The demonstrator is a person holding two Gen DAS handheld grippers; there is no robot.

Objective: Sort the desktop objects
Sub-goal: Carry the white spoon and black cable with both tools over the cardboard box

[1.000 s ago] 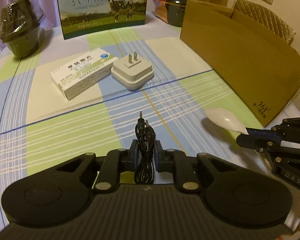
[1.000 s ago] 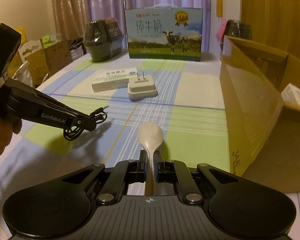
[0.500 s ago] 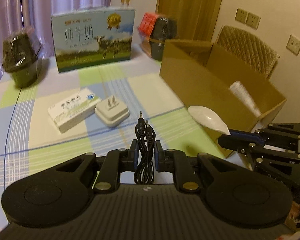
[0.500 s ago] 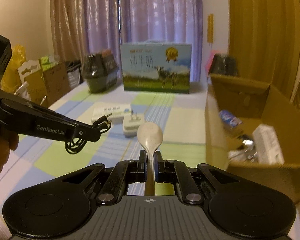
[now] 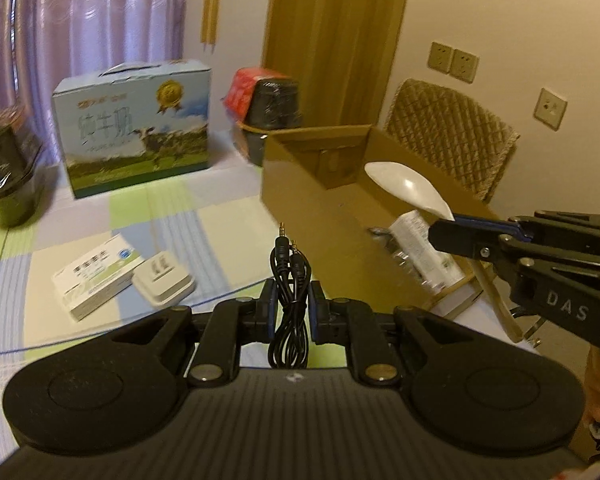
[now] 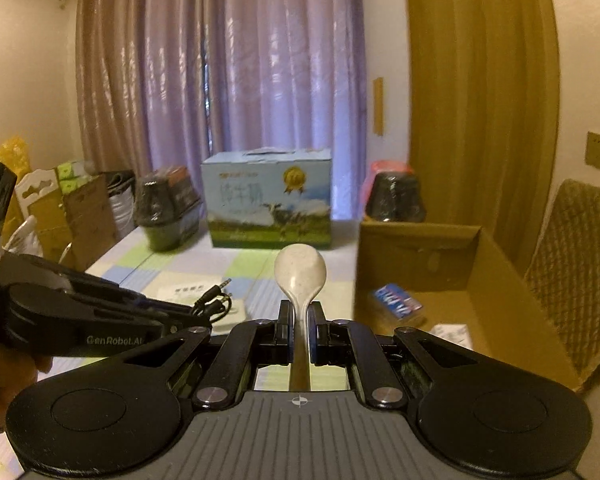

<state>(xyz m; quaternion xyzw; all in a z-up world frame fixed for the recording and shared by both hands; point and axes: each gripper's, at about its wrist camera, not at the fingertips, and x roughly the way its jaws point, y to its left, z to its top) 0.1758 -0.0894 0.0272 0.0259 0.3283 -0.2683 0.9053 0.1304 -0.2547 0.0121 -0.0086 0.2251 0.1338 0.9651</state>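
Observation:
My left gripper [image 5: 292,308] is shut on a coiled black audio cable [image 5: 290,280], its two plugs pointing forward, held high above the table. My right gripper [image 6: 299,322] is shut on the handle of a white spoon [image 6: 300,276]; in the left wrist view the spoon [image 5: 406,186] hangs over the open cardboard box [image 5: 320,200]. Seen from the right wrist, the box [image 6: 496,280] holds a blue packet [image 6: 396,300] and a white carton [image 6: 454,332]. A white medicine box [image 5: 96,276] and a white plug adapter [image 5: 162,282] lie on the checked tablecloth.
A milk carton case [image 5: 136,128] stands at the table's back, with dark wrapped pots at the left [image 5: 4,164] and behind the cardboard box [image 5: 274,116]. A wicker chair [image 5: 452,136] stands right of the box. Bags and cartons [image 6: 72,208] sit beside the table's left.
Both grippers have risen well above the table and tilted up. The spoon has moved from beside the box front to over its open top. The cable stays clamped.

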